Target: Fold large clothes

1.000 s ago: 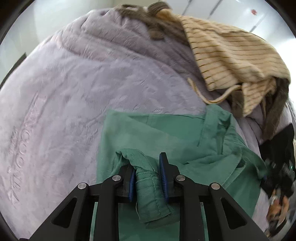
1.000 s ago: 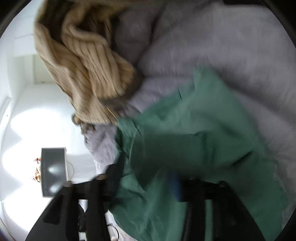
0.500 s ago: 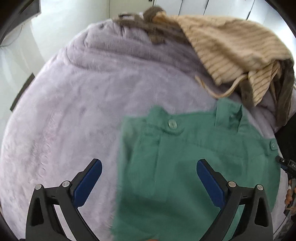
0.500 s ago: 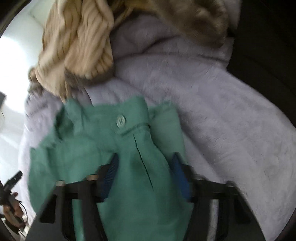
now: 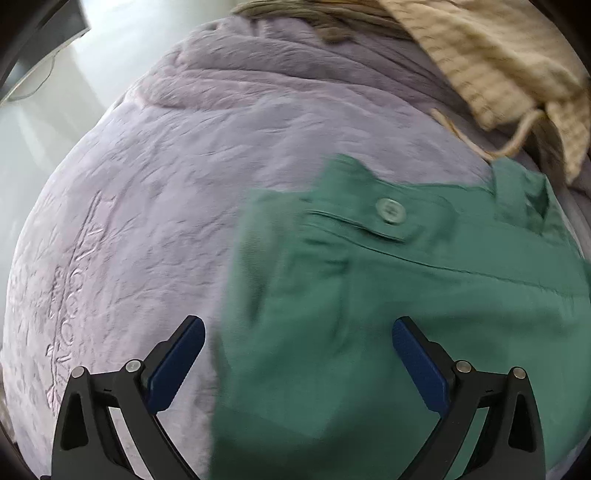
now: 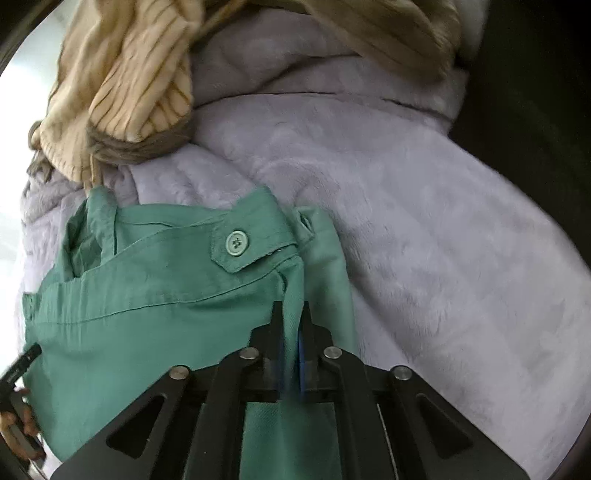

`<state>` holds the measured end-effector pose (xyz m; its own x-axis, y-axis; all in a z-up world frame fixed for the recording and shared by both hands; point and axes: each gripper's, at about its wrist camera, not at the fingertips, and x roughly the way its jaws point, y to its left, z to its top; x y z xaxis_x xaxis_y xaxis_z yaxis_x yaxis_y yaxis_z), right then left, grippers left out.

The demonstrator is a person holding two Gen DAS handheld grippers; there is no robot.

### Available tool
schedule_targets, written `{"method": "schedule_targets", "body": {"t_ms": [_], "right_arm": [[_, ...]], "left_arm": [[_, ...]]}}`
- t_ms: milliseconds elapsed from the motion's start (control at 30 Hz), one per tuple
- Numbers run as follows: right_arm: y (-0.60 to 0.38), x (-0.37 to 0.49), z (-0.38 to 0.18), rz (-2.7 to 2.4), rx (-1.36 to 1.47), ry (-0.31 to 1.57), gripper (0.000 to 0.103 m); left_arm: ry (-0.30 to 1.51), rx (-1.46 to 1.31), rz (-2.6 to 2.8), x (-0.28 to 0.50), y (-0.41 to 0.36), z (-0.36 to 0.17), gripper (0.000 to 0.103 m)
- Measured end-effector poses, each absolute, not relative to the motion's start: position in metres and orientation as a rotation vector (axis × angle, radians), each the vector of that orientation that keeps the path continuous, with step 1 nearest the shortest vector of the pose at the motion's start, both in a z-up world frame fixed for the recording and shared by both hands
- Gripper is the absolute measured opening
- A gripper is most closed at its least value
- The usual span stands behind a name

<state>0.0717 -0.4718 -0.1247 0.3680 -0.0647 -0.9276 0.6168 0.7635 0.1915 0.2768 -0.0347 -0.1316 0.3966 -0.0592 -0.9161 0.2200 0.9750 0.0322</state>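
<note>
Green trousers [image 5: 388, 314] with a round button [image 5: 389, 210] at the waistband lie on a lilac plush blanket [image 5: 147, 221]. My left gripper [image 5: 298, 354] is open and empty, its blue pads spread wide above the left part of the trousers. In the right wrist view the trousers [image 6: 147, 314] show the waistband and button [image 6: 236, 242]. My right gripper [image 6: 291, 332] is shut on a fold of the green cloth just below the waistband.
A beige striped garment [image 5: 498, 66] with a drawstring lies heaped at the blanket's far side; it also shows in the right wrist view [image 6: 136, 85]. A brownish garment [image 6: 388, 33] lies beside it. White floor [image 5: 44, 122] lies to the left.
My left gripper let go of the green cloth, opened wide and drew back. My right gripper closed on a fold of the trousers near the waistband. The trousers now lie flatter.
</note>
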Motion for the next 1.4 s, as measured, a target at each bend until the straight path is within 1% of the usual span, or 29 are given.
{"method": "schedule_targets", "body": {"t_ms": [67,167,200,233,300,333,367,400,500,567,633,733,767,833,867,900,933,1100,1167,1200,1233,1400], "right_arm": [[-0.473,0.066,-0.122,-0.468,0.611,1.108,0.009],[-0.469,0.061,-0.117,-0.452,0.600,1.114,0.010],[-0.467,0.060,-0.117,-0.447,0.588,1.122,0.010],[-0.465,0.059,-0.117,-0.446,0.585,1.127,0.010],[-0.465,0.058,-0.119,-0.450,0.596,1.130,0.010],[-0.465,0.058,-0.120,-0.454,0.603,1.131,0.010],[-0.465,0.056,-0.120,-0.456,0.607,1.131,0.010],[-0.463,0.055,-0.119,-0.458,0.610,1.131,0.010],[-0.459,0.056,-0.115,-0.442,0.602,1.130,0.010],[-0.456,0.056,-0.110,-0.416,0.598,1.112,0.010],[-0.453,0.059,-0.106,-0.411,0.575,1.098,0.010],[-0.459,0.062,-0.122,-0.473,0.600,1.142,0.011],[-0.462,0.063,-0.129,-0.488,0.609,1.153,0.011],[-0.465,0.061,-0.135,-0.494,0.639,1.151,0.011],[-0.466,0.058,-0.131,-0.500,0.653,1.139,0.012],[-0.466,0.055,-0.127,-0.503,0.652,1.133,0.016],[-0.467,0.050,-0.120,-0.511,0.642,1.124,0.017],[-0.461,0.010,-0.079,-0.529,0.642,1.028,0.019],[-0.454,-0.012,-0.070,-0.536,0.679,1.014,0.030],[-0.450,-0.033,-0.068,-0.552,0.740,1.003,0.048],[-0.449,-0.044,-0.069,-0.561,0.780,0.997,0.062],[-0.416,-0.125,-0.080,-0.558,1.044,0.950,0.062]], "left_arm": [[1.138,0.145,-0.193,0.280,-0.028,-0.125,0.102],[1.114,0.159,-0.222,0.288,-0.026,-0.116,0.102],[1.111,0.154,-0.233,0.294,-0.029,-0.114,0.099],[1.113,0.146,-0.239,0.299,-0.032,-0.113,0.094],[1.166,0.094,-0.268,0.315,-0.040,-0.118,0.076],[1.194,0.067,-0.287,0.321,-0.044,-0.121,0.066],[1.224,0.042,-0.308,0.326,-0.048,-0.127,0.032],[1.241,0.038,-0.302,0.326,-0.052,-0.129,0.027],[1.164,0.031,-0.290,0.318,-0.048,-0.116,0.016],[1.140,0.021,-0.307,0.314,-0.038,-0.109,0.016],[1.157,0.031,-0.311,0.316,-0.031,-0.114,0.016],[1.181,0.064,-0.289,0.322,-0.037,-0.126,0.016],[1.176,0.078,-0.262,0.323,-0.040,-0.128,0.021],[1.144,0.081,-0.196,0.322,-0.038,-0.125,0.024],[1.130,0.078,-0.171,0.319,-0.035,-0.122,0.037],[1.115,0.088,-0.140,0.316,-0.031,-0.116,0.052],[1.095,0.105,-0.121,0.314,-0.027,-0.111,0.056],[1.062,0.127,-0.162,0.285,0.005,-0.076,0.056],[1.074,0.135,-0.192,0.266,0.015,-0.067,0.056],[1.085,0.142,-0.208,0.253,0.019,-0.065,0.056],[1.096,0.146,-0.218,0.243,0.022,-0.066,0.056],[1.170,0.136,-0.270,0.191,0.031,-0.082,0.056]]}}
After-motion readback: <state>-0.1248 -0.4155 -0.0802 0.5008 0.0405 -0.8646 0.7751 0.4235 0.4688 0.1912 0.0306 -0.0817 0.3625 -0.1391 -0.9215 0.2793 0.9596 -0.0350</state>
